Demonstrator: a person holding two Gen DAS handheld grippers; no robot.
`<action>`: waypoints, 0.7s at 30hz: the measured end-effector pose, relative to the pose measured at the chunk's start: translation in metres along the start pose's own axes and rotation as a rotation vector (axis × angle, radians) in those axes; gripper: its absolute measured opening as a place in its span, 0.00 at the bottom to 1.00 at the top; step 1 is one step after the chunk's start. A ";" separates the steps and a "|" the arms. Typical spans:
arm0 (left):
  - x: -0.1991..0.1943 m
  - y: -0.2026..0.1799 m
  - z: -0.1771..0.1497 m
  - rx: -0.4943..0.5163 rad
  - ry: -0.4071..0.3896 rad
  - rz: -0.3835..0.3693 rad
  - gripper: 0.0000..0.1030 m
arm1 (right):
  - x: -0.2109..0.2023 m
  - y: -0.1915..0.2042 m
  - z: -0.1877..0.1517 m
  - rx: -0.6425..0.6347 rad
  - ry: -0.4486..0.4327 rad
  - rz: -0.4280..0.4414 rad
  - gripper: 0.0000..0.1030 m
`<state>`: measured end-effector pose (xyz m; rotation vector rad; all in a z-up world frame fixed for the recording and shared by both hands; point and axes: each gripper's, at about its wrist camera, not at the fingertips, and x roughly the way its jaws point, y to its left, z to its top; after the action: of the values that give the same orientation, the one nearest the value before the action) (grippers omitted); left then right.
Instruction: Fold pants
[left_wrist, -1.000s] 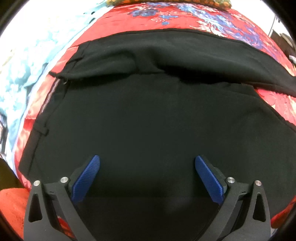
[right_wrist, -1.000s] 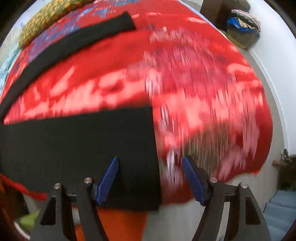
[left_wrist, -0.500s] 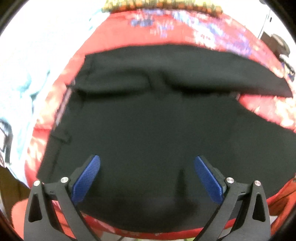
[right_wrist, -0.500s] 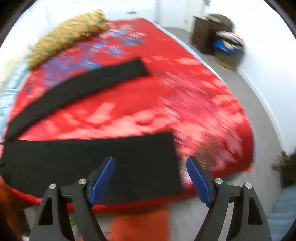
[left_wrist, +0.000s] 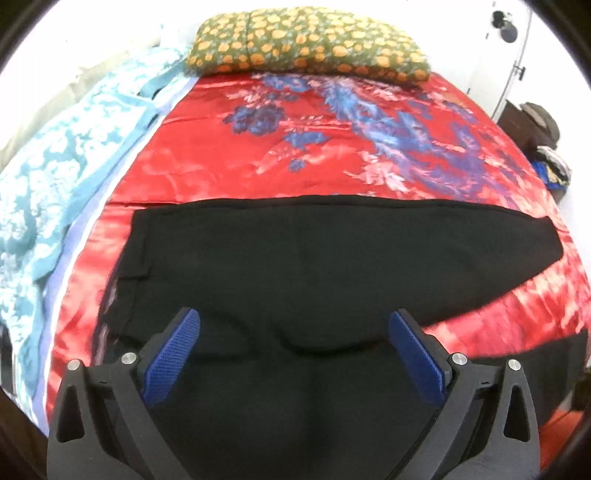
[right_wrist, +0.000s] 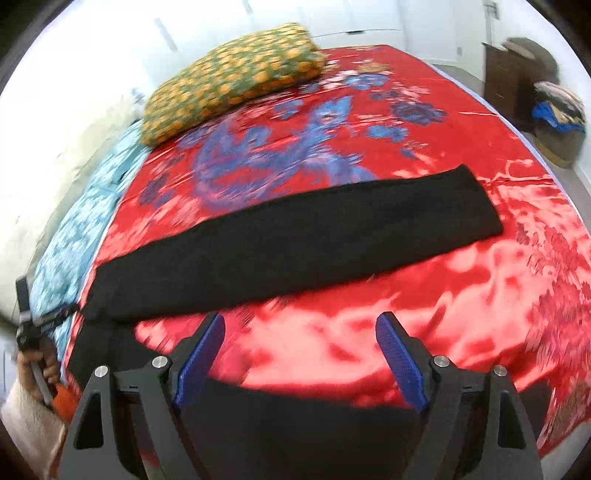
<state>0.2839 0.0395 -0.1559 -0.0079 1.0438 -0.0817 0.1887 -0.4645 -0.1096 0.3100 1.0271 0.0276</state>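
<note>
— What's changed since a second ago?

— Both grippers have pulled back and up from the bed; far more of it shows now, and the upper leg lies flat where it was bunched over the seat. The right gripper's jaws have just been opening, with nothing between them.

— Left to right, then?

— Far left of the left gripper (left_wrist: 293, 354), a teal patterned sheet (left_wrist: 44, 177). Its jaws stand wide apart, empty, with the black pants (left_wrist: 332, 258) spread just beyond and under them, waistband toward the left finger. Past the pants, the red floral bedspread (left_wrist: 221, 147) and a green-and-orange pillow (left_wrist: 306, 40).

— And the right gripper (right_wrist: 301, 354)?

— Spread wide, holding nothing. One leg stretches across ahead of its blue pads (right_wrist: 400, 360), the other lies dark beneath them, red cover between. At far left a hand (right_wrist: 35, 363) holds the other tool's handle; far right, a heaped basket (right_wrist: 559, 122) on the floor.
</note>
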 end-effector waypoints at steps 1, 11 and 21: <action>0.014 0.004 0.006 -0.018 0.014 0.008 0.99 | 0.010 -0.020 0.014 0.020 -0.003 -0.031 0.81; 0.073 0.009 0.028 -0.052 0.053 0.070 0.99 | 0.103 -0.173 0.133 0.098 0.108 -0.314 0.81; 0.067 0.021 -0.009 -0.069 0.111 0.111 0.99 | 0.159 -0.211 0.171 0.157 0.090 -0.305 0.13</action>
<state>0.3110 0.0555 -0.2188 -0.0076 1.1559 0.0553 0.3904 -0.6808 -0.2177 0.2942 1.1595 -0.3180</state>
